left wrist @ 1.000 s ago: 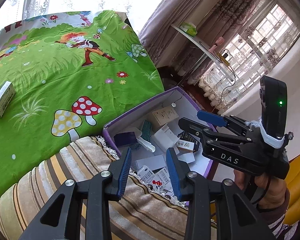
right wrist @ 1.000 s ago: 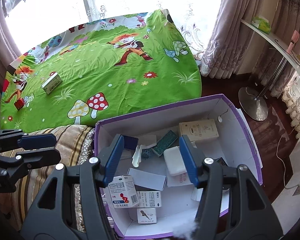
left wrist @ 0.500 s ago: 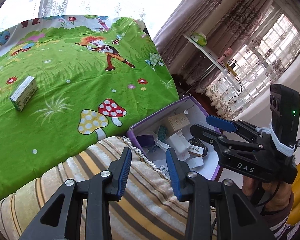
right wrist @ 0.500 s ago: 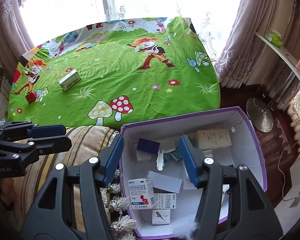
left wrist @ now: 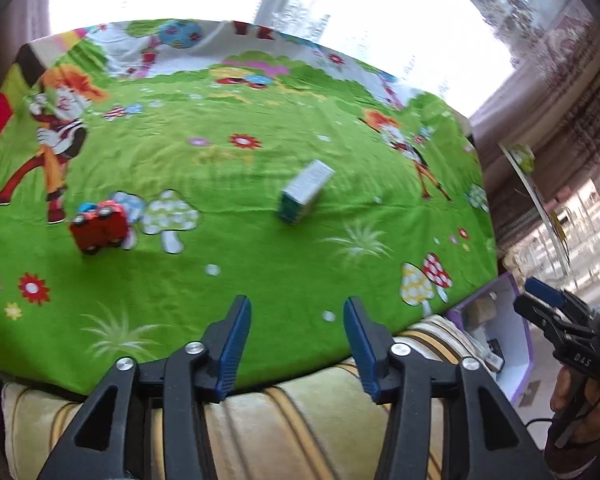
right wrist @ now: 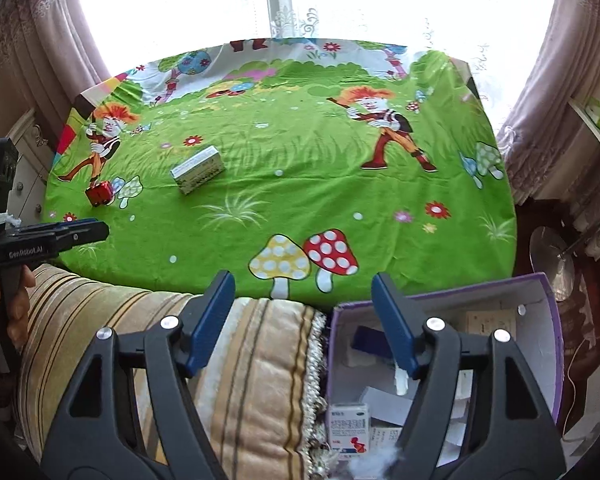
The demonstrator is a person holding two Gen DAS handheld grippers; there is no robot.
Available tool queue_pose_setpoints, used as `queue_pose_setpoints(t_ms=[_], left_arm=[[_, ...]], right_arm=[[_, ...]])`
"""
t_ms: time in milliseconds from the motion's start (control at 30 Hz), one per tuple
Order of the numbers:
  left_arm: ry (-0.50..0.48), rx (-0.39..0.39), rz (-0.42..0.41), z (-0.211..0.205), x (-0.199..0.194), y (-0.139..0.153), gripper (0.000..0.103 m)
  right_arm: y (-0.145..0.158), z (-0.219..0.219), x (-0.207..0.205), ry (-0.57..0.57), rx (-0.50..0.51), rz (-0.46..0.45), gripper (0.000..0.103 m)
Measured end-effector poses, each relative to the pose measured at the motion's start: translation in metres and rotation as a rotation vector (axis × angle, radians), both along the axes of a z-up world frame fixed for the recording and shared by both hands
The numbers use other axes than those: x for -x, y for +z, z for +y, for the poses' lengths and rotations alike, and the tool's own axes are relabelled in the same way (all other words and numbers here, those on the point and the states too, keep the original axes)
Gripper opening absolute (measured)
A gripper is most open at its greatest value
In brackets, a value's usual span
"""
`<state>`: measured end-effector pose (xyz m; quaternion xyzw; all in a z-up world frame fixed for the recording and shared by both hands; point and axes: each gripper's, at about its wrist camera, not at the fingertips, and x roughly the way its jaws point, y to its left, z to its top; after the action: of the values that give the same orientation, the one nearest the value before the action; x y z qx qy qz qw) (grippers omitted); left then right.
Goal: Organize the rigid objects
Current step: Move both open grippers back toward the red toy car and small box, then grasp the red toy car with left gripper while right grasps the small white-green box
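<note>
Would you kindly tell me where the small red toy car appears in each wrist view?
Left wrist view: the small red toy car lies left of centre on the green cartoon sheet.
Right wrist view: far left, mid-height.
Shared landmark: the white spotted mushroom print right beside it.

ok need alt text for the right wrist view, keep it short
The right hand-held gripper hangs open and empty above a striped cushion and a purple box of small cartons. Beyond, a green cartoon bedsheet holds a white carton and a small red toy. The left hand-held gripper enters at the left edge.
</note>
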<state>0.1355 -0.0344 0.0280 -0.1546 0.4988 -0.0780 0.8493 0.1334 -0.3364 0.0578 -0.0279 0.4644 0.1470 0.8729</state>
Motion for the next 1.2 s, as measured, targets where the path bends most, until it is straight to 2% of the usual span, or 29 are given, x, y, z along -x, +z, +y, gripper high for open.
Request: queue_pose_setpoints(t_ms=[133,200,333,567,667,867,967,1067,1133,1167,1200], left_arm=[[0.166,0.007,0.039,0.058,-0.015,-0.009,0.061],[0.221,0.018,0.065,0.081,-0.023,-0.015,0.064],[0.304,0.071,0.105,0.122,-0.038,-0.025,0.065],[0.343,0.11,0.151,0.157,-0.069,-0.037,0.064],[0.336,0.077,0.187,0.161,-0.084,-0.045,0.061],[0.338,0.098,0.279,0.168,-0.098,-0.073,0.051],[0.316,0.095,0.276,0.162,-0.099,-0.072,0.048],[0.272,0.034,0.275,0.15,-0.099,-0.073,0.024],[0.251,0.044,0.272,0.146,-0.095,-0.074,0.023],[0.245,0.047,0.267,0.144,-0.092,-0.073,0.023],[0.239,0.042,0.257,0.142,-0.089,-0.071,0.023]], right_arm=[[-0.006,0.031,-0.022,0.063,0.007,0.02,0.077],[-0.01,0.047,-0.033,0.094,0.014,0.031,0.081],[-0.018,0.076,-0.054,0.152,0.012,0.062,0.083],[-0.035,0.118,-0.103,0.147,-0.055,0.148,0.083],[-0.041,0.134,-0.125,0.11,-0.075,0.178,0.083],[-0.063,0.163,-0.157,0.066,-0.07,0.235,0.083],[-0.076,0.176,-0.169,0.055,-0.033,0.245,0.083],[-0.092,0.182,-0.176,0.045,-0.005,0.263,0.083],[-0.099,0.182,-0.175,0.048,0.018,0.261,0.076],[-0.1,0.182,-0.174,0.058,0.011,0.255,0.067],[-0.099,0.182,-0.172,0.067,0.025,0.239,0.051]])
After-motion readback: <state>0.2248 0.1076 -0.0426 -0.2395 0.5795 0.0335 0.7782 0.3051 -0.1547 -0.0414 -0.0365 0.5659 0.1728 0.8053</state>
